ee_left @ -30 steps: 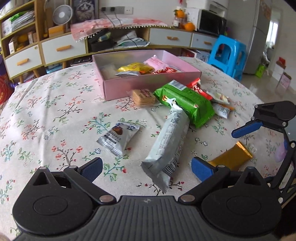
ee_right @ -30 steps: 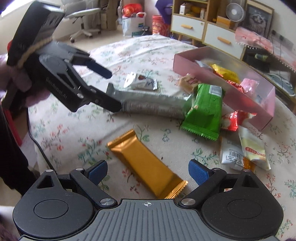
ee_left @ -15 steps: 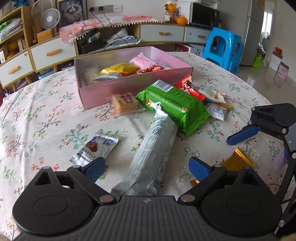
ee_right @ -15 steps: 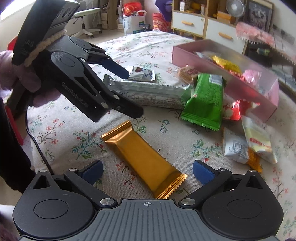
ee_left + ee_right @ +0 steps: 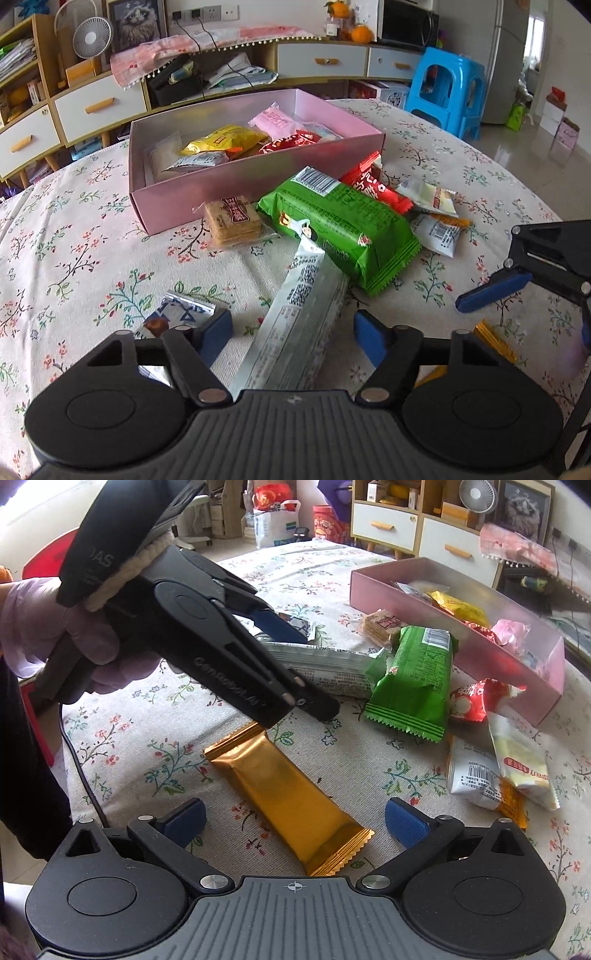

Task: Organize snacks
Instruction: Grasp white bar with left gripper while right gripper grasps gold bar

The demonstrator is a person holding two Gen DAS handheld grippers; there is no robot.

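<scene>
Left gripper (image 5: 293, 328): advanced over the last second, now low and straddling the near end of the silver bar (image 5: 295, 332); 2 blue pads spread wide, nothing clenched. Was short of the bar 1 s ago; wrapper now runs between the fingers. Reads as a pre-grasp, closure not yet made.

Right gripper (image 5: 293, 821): closer than 1 s ago, released, fingers either side of the gold bar (image 5: 284, 794), which lies flat on the tabletop (image 5: 129, 746). No contact evident.

Silver bar: far end tucked against the green pack (image 5: 343, 225), so a lift may drag that pack.

Pink box (image 5: 236, 184): open, at the far side of the tabletop, already holding several packets. Likely destination.

Loose items outside the box: biscuit stack (image 5: 232, 221) touching the box wall, red packet (image 5: 373, 184), white sachets (image 5: 432, 206), small foil packet (image 5: 181, 314) just beside the left pad.

Status: 2 grasps pending; sorting roughly midway by judgement.
</scene>
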